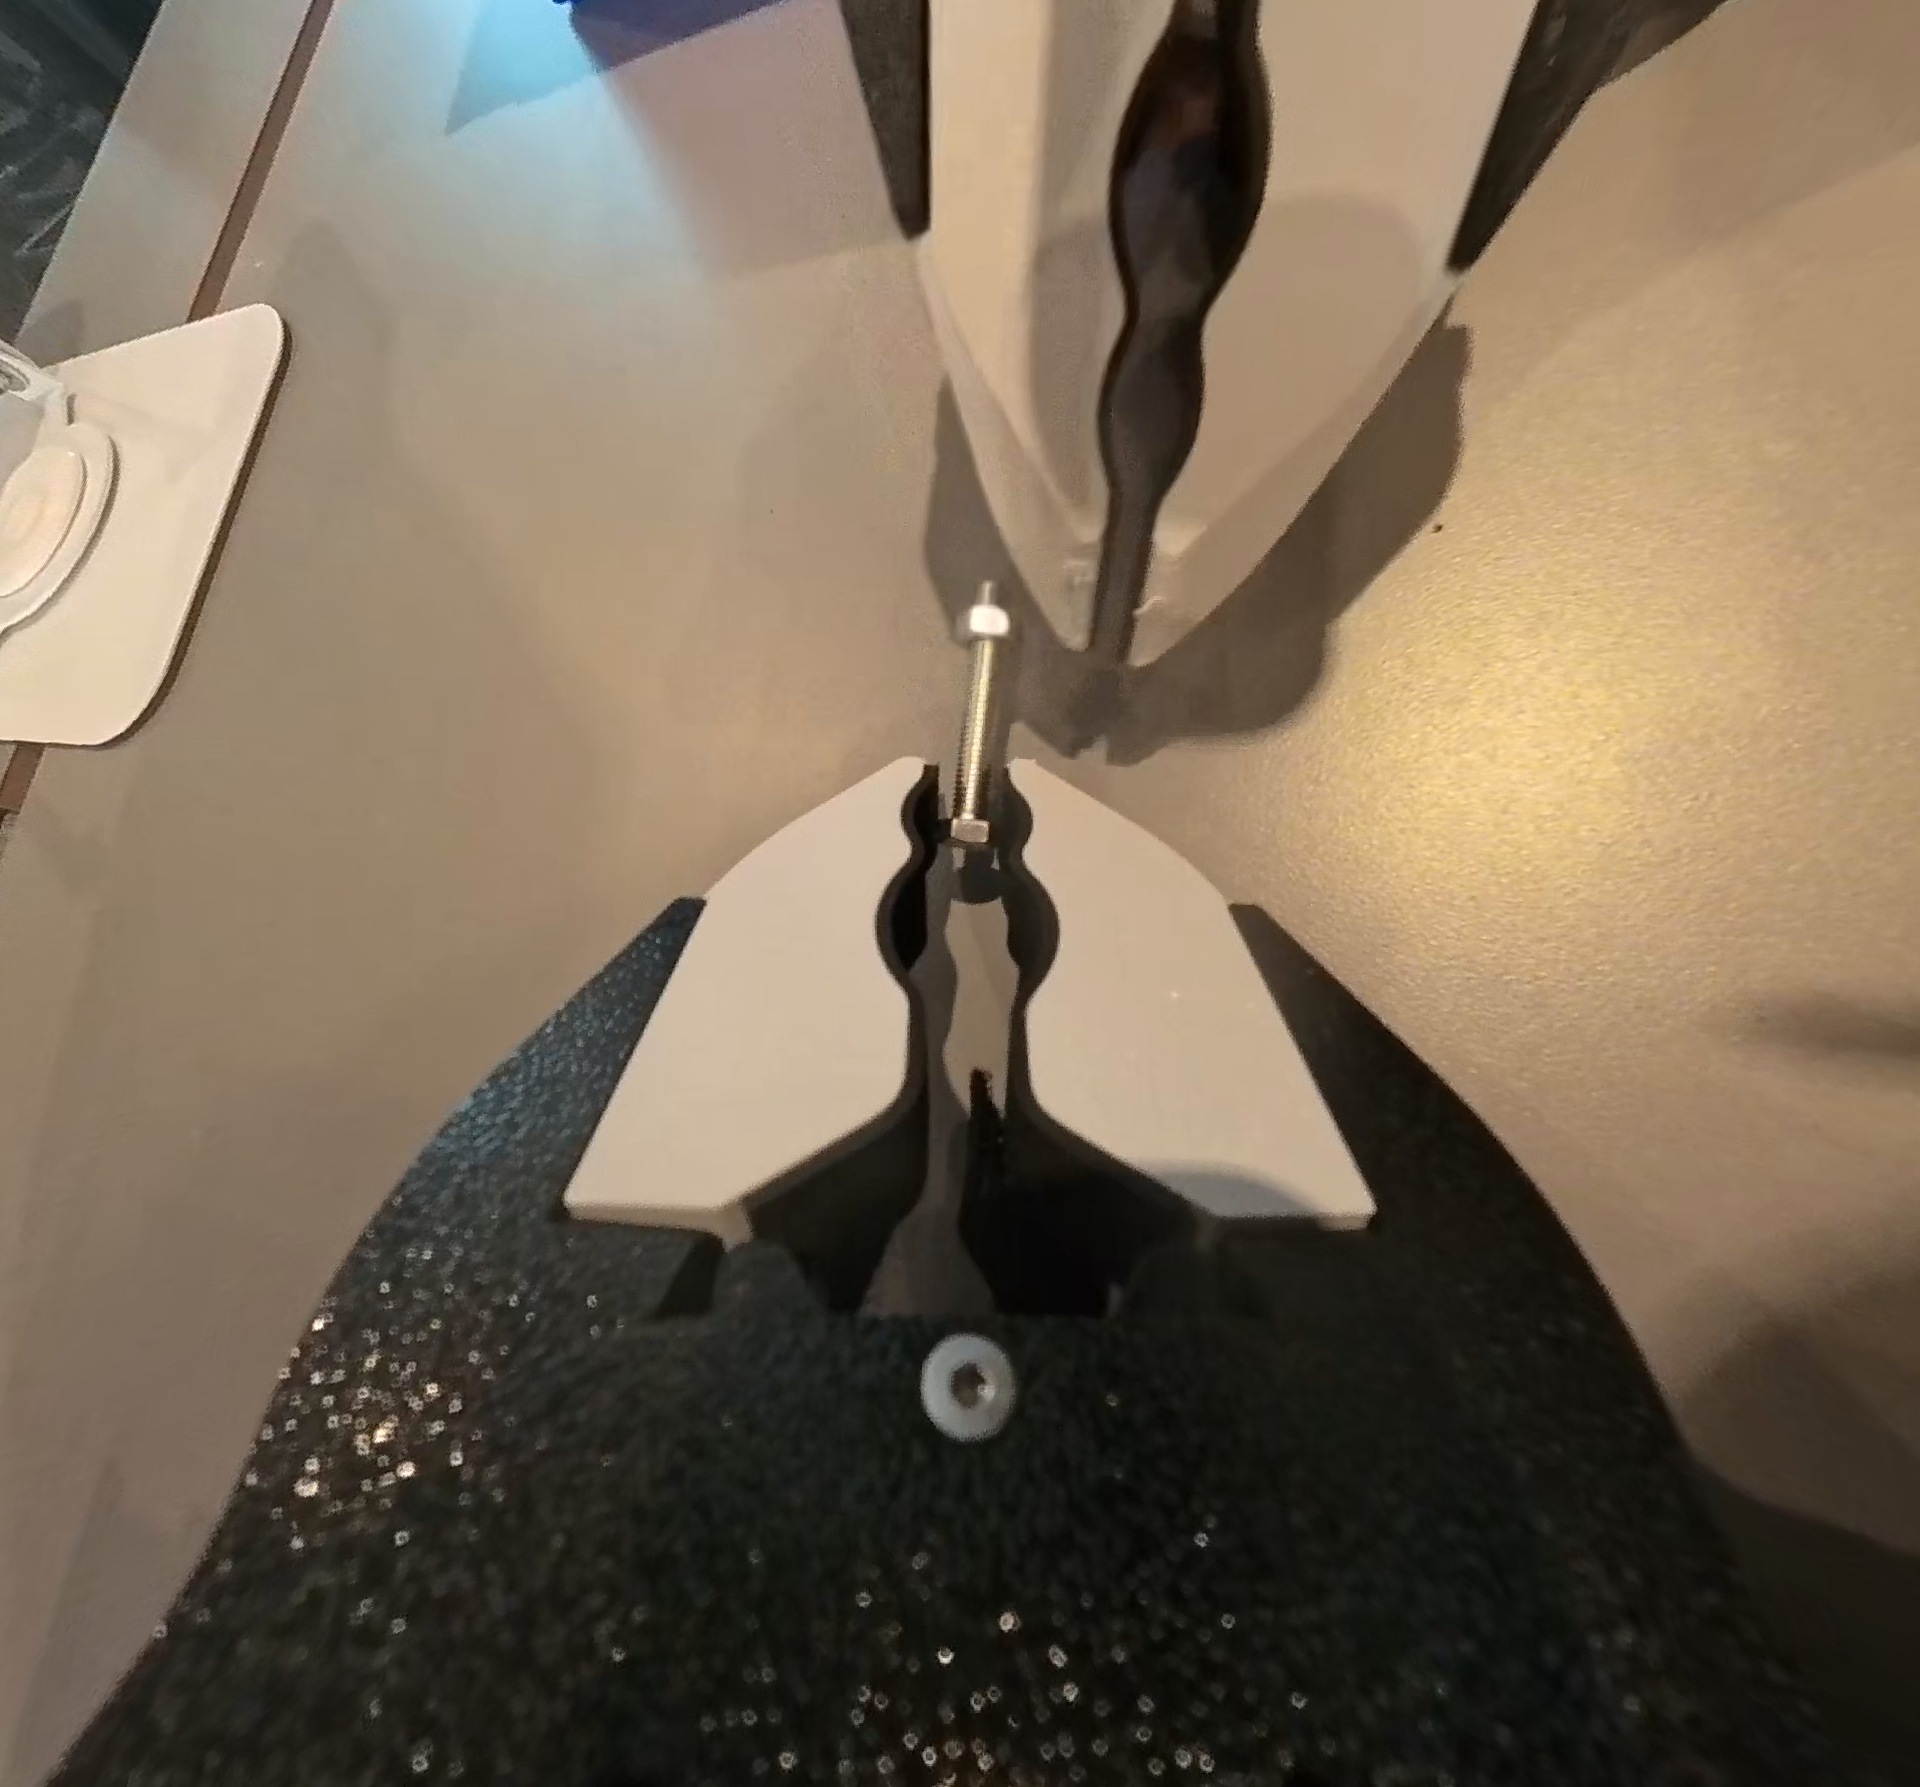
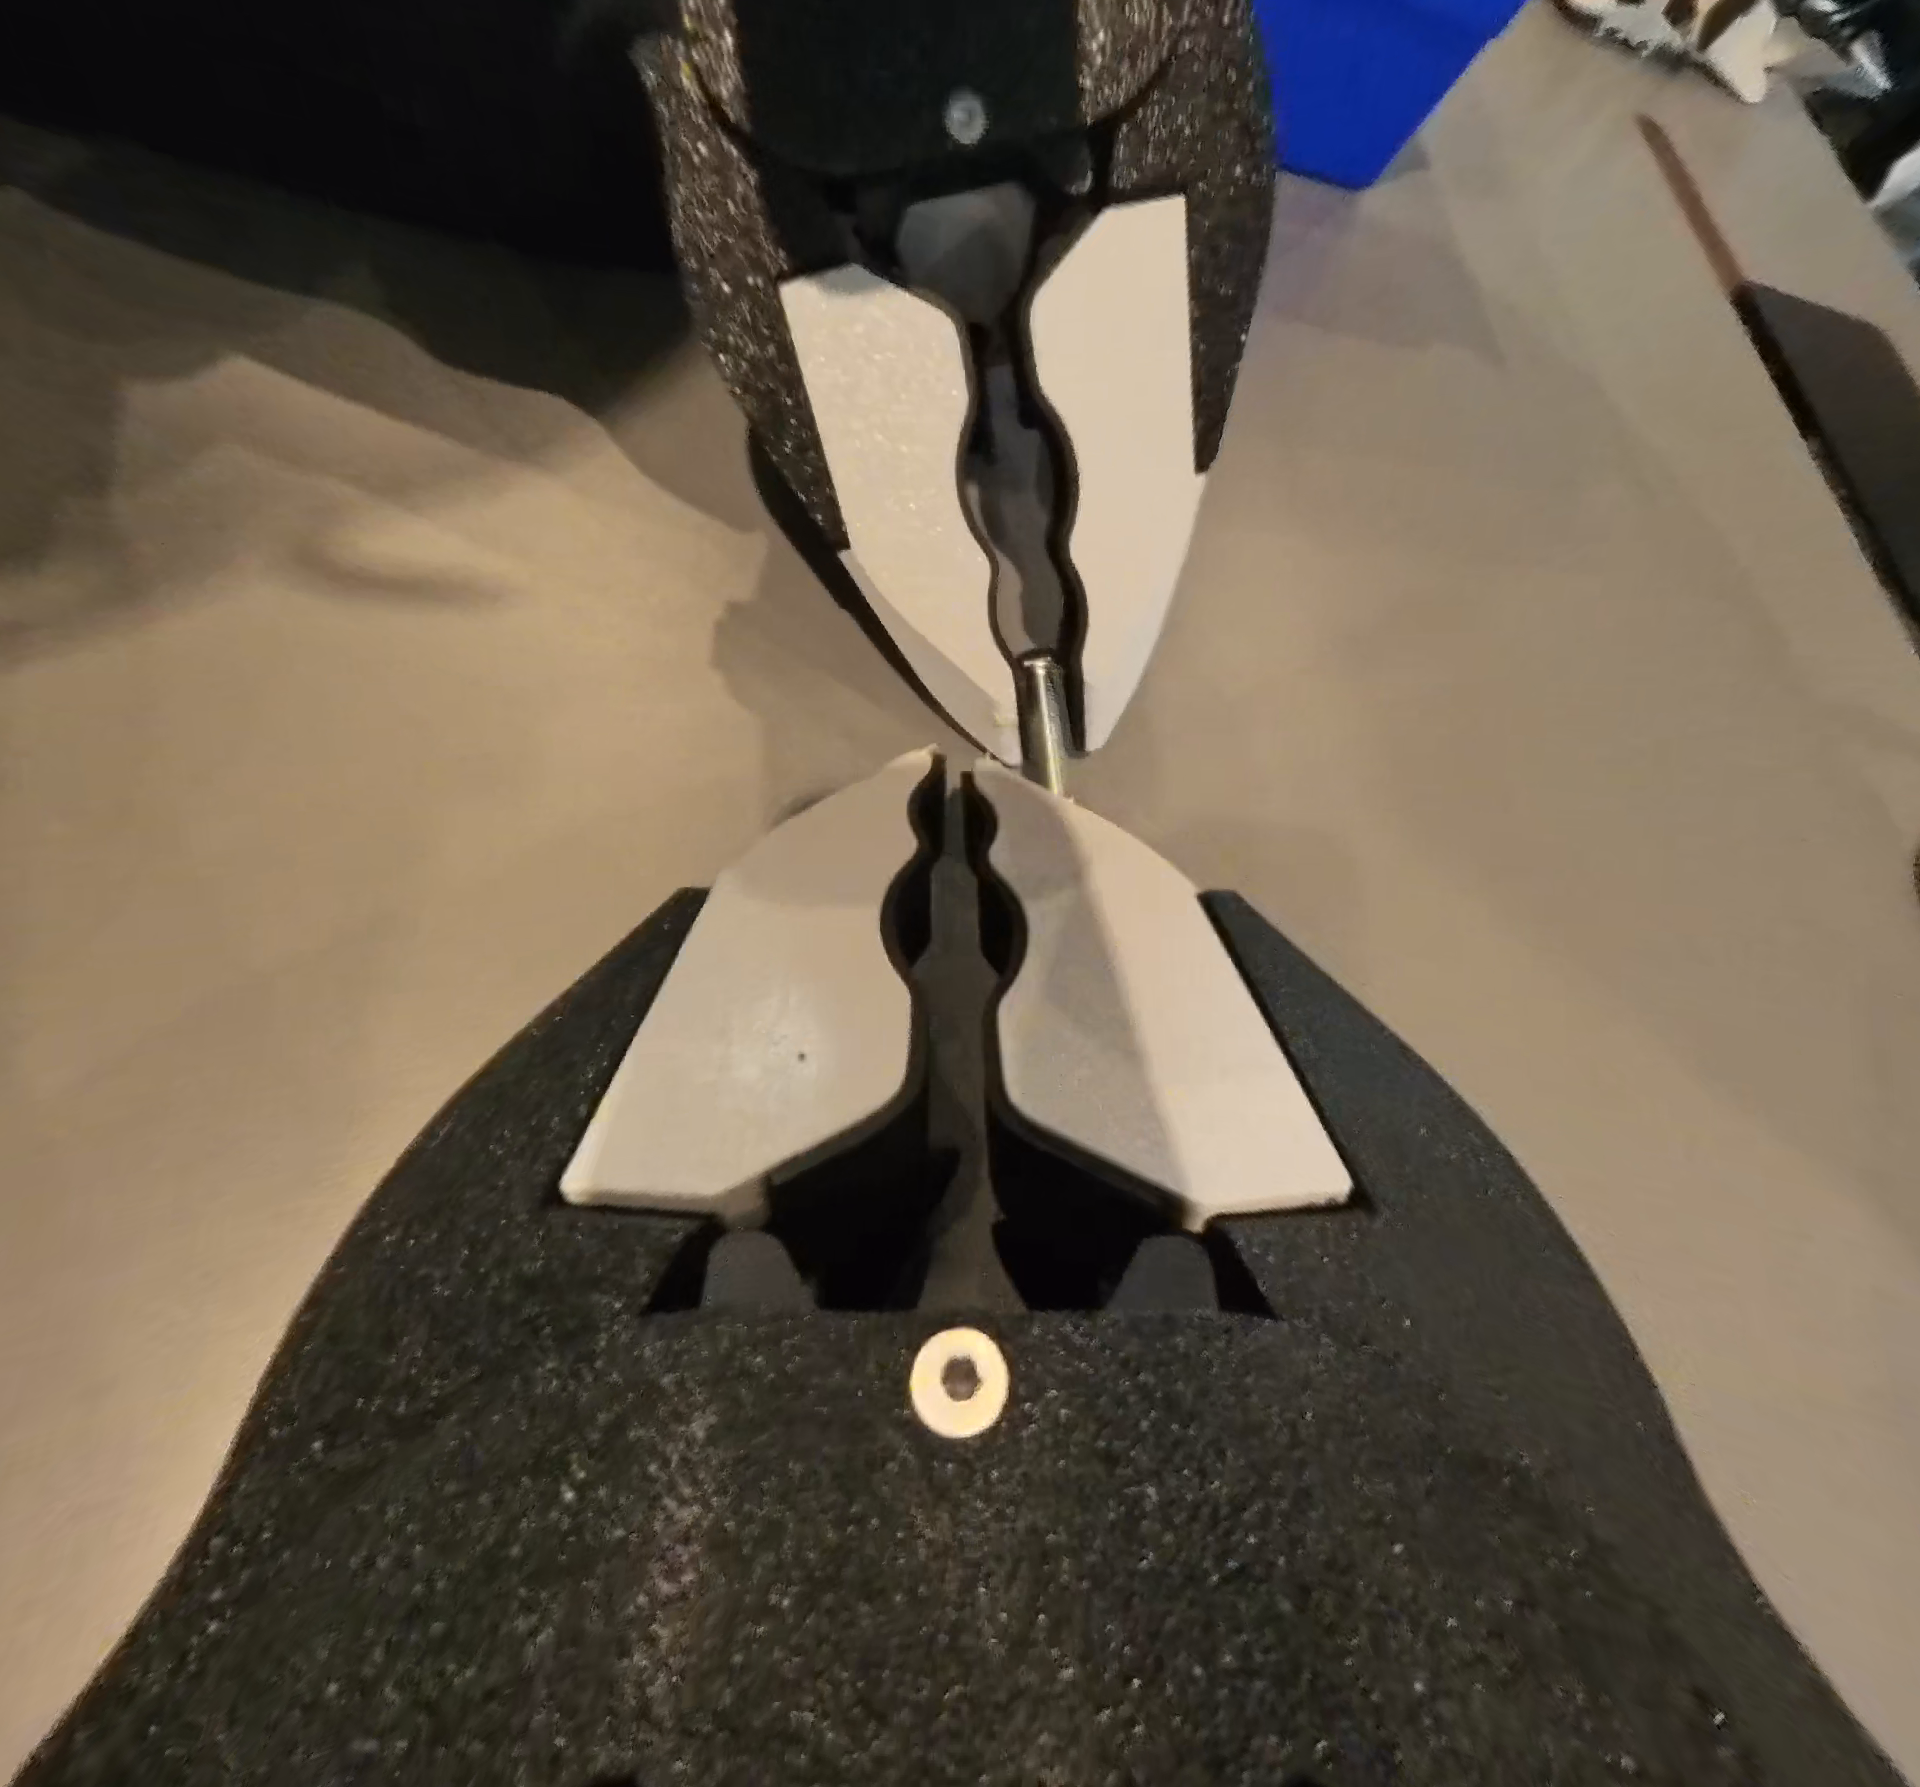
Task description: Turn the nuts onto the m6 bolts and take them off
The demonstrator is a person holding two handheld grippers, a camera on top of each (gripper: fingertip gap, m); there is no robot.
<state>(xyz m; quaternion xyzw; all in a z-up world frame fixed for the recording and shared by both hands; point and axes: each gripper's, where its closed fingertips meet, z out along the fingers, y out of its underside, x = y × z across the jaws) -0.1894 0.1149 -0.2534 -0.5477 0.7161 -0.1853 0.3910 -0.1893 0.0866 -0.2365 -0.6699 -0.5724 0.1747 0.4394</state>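
Left gripper (image 1: 961, 781): fingers clenched on the head end of the bolt; the hex head sits in the notch between the two grey pads, just behind the tips.
Bolt (image 1: 977, 735): silver, threaded, projecting forward out of the left gripper toward the right gripper; held above the table. In the right wrist view the bolt (image 2: 1042, 735) shows as a short shaft emerging from the left gripper (image 2: 1039, 740).
Nut (image 1: 980, 623): small silver hex, threaded on the bolt near the far end, with a short stub of thread showing beyond it.
Right gripper (image 1: 1107, 662): tips point at the bolt and lie just beside the nut, on its right in the left wrist view. The fingers are pressed together with only a thin slit between them; nothing appears to be gripped, though the tips are in shadow. In its own view the right gripper (image 2: 956, 763) is likewise closed up, tips just beside the bolt end.
Table (image 1: 520, 594): plain beige surface beneath the bolt.
Blue bin (image 2: 1382, 23): beyond the bolt, at the far side of the table.
White plate (image 1: 135, 532): flat, rounded corners, well apart from the bolt to its left, at the table edge.
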